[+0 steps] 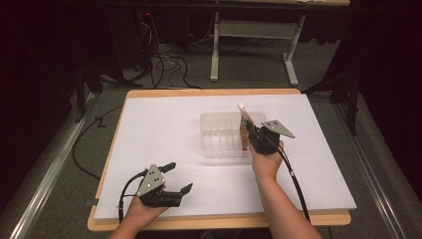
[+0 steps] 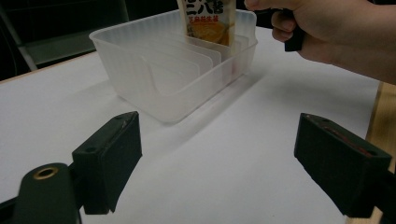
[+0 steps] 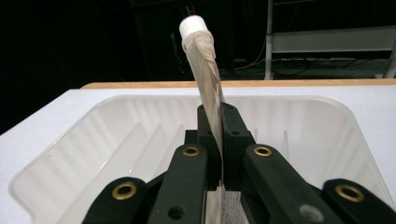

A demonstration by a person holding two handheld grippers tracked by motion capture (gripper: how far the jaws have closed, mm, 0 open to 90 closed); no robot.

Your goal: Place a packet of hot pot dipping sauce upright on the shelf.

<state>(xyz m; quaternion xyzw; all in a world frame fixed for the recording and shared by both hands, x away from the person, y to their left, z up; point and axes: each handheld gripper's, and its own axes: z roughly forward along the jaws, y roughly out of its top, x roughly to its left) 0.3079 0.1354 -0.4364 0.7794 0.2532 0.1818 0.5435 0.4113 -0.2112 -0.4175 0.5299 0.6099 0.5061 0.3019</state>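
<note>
The spouted pouch (image 3: 205, 79) is being pinched upright by the right tool (image 3: 219, 135) above the slotted clear bin (image 1: 214, 144), left tool (image 1: 176, 179) spread idle on the tabletop (image 1: 164, 119); being limp, the pouch is likely risking buckling against a divider.

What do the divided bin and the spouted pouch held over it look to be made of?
Bin: likely translucent frosted plastic, since its thin dividers and the white table show through the walls. Pouch: seemingly flexible glossy printed film, as it creases and bends between the right gripper jaws; its ribbed white cap looks like hard plastic.
</note>
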